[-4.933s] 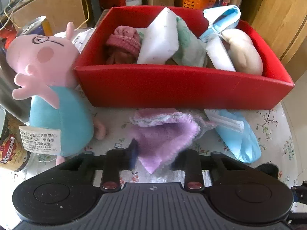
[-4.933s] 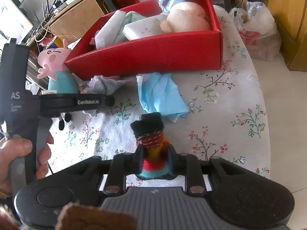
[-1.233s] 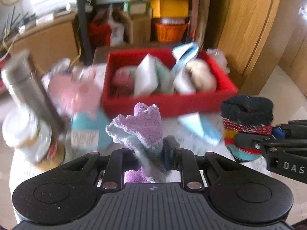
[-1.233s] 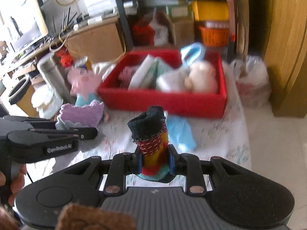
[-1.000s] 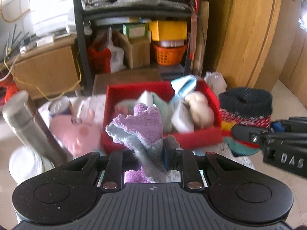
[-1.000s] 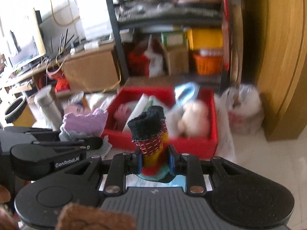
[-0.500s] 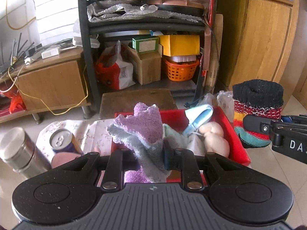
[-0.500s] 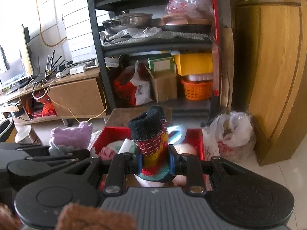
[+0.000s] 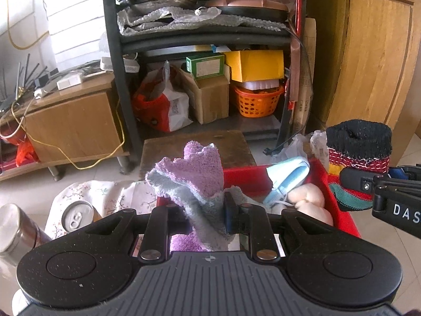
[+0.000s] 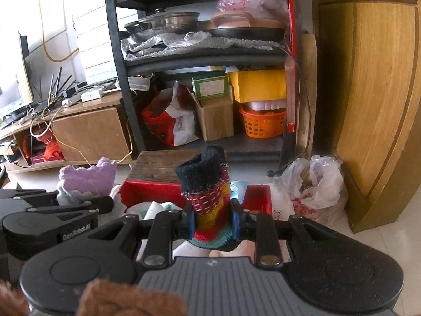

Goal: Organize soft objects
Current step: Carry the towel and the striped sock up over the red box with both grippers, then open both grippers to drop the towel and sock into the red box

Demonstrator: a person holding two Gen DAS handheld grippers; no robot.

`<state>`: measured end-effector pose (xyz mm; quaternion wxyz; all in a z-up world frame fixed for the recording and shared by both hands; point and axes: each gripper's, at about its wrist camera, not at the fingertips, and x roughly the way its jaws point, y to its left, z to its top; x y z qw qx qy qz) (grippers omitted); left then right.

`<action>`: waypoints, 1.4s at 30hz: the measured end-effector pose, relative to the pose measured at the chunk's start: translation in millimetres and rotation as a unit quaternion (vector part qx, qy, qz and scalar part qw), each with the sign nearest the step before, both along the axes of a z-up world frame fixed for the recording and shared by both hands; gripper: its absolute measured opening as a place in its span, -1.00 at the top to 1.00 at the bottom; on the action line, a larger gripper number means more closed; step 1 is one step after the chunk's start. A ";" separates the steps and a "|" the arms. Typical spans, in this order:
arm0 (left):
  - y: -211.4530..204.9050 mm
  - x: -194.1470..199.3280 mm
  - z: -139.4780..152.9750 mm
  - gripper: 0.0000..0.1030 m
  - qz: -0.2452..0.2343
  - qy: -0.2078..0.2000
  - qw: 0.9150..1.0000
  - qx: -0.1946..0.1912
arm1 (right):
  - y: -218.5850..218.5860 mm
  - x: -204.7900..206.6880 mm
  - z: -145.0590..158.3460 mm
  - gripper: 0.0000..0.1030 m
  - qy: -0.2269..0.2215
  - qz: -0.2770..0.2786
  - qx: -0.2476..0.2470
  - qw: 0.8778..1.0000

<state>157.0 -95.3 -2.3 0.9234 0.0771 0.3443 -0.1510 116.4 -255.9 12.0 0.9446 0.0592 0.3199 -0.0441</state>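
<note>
**Two soft items held above the red box**

A fluffy purple and grey cloth [image 9: 194, 181] is pinched between the narrow-set jaws of the left gripper [image 9: 205, 217], its frilled purple edge standing upright above the fingers. A striped knitted sock with a black cuff [image 10: 208, 197] is clamped in the right gripper [image 10: 213, 222], cuff uppermost, with blue pads pressed against both of its sides. Both items are held above the near side of the shallow red cardboard box [image 9: 244, 177], which serves as the landmark here.

Inside the red box, a light blue face mask [image 9: 289, 175] is seen leaning towards the far right corner, and a cream-coloured soft lump [image 9: 307, 197] lies just in front of it. In the right wrist view, white and pale green soft pieces [image 10: 155, 206] are visible in the box's left part.

To the left of the box, a drink can [image 9: 77, 216] and a steel flask [image 9: 15, 229] stand on the floral tablecloth [image 9: 105, 194]. To the right of the box, a filled white plastic bag [image 10: 313, 187] rests on the floor. Behind the box, a black metal shelf rack [image 9: 205, 39] is loaded with pans and boxes.
</note>
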 end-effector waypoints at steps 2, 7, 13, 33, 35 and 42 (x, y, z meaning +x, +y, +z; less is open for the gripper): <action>-1.3 5.3 -2.4 0.59 0.001 0.002 1.000 0.000 | -0.2 5.9 -4.0 1.00 0.003 0.000 -0.003 1.000; -4.3 18.1 -8.9 0.58 0.005 0.002 1.000 0.004 | -3.1 19.7 -13.6 1.00 0.008 -0.008 -0.013 1.000; -5.5 29.3 -17.2 0.58 0.008 0.004 1.000 0.008 | -5.9 35.2 -26.4 1.00 0.019 -0.013 -0.010 1.000; -8.2 45.0 -25.5 0.44 0.012 0.011 1.000 -0.010 | -7.1 51.6 -37.1 1.00 0.021 -0.018 0.000 1.000; -9.7 45.7 -28.0 0.39 0.010 0.013 1.000 -0.008 | -8.1 54.0 -39.8 1.00 0.023 -0.019 0.003 1.000; -11.9 46.7 -28.9 0.18 0.010 0.009 1.000 -0.004 | -10.6 57.9 -45.2 0.94 0.021 -0.023 0.010 0.999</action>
